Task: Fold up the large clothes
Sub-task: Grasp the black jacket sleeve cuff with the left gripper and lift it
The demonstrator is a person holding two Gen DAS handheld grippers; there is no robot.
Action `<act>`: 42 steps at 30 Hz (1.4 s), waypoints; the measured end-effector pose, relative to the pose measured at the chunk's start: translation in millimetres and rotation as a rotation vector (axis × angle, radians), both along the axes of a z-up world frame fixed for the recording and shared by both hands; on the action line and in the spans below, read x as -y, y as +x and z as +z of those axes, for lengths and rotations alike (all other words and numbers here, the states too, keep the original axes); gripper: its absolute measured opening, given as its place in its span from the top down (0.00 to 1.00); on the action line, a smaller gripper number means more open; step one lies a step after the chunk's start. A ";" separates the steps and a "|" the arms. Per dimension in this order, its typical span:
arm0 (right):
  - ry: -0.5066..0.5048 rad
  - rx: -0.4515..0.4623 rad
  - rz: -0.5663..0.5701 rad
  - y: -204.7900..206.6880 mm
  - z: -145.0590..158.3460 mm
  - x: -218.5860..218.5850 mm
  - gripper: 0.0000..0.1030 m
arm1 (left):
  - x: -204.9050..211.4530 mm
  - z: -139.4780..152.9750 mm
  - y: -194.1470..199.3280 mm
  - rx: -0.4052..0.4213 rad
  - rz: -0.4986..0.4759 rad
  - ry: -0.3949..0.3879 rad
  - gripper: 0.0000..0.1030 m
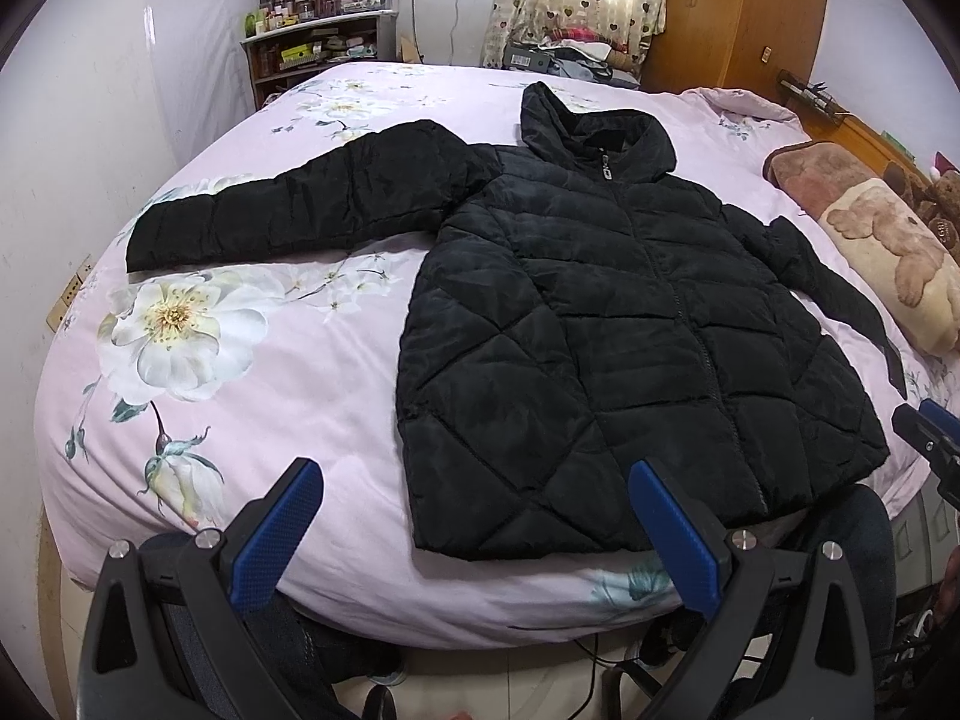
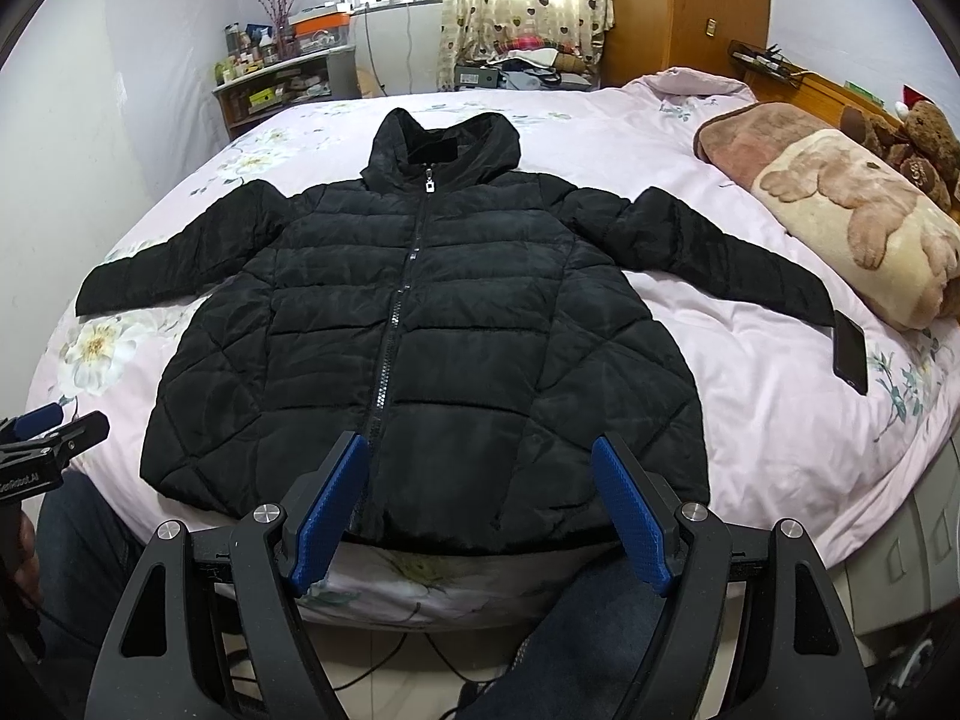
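Note:
A black quilted hooded jacket lies flat, zipped, front up, on the pink floral bed; it also shows in the right wrist view. Both sleeves are spread out to the sides, hood towards the far side. My left gripper is open and empty, held off the bed's near edge by the jacket's lower left hem. My right gripper is open and empty, just in front of the hem's middle. The right gripper's tip shows at the right edge of the left wrist view.
A black phone lies on the bed by the right sleeve cuff. A rolled bear-print blanket and teddy bears sit at the right. A cluttered shelf and a wooden wardrobe stand beyond the bed. The person's legs are below.

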State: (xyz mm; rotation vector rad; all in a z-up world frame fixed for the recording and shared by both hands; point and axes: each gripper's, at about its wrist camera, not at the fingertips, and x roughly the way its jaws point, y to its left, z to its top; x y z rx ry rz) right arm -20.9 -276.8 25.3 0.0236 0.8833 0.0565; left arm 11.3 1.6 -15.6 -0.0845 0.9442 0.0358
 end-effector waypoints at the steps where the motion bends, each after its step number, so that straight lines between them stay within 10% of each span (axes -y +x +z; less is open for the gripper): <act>1: 0.004 -0.002 0.005 2.7 -0.9 -0.9 0.25 | -1.6 -1.2 2.8 -0.001 0.001 0.001 0.00; 12: 0.004 -0.023 0.088 63.6 -14.4 -28.8 0.25 | -33.4 -17.6 58.8 0.006 0.047 0.012 0.00; 42: -0.012 -0.060 0.232 234.9 -72.2 -98.4 0.25 | -274.7 -97.2 190.0 0.033 0.628 -0.148 0.13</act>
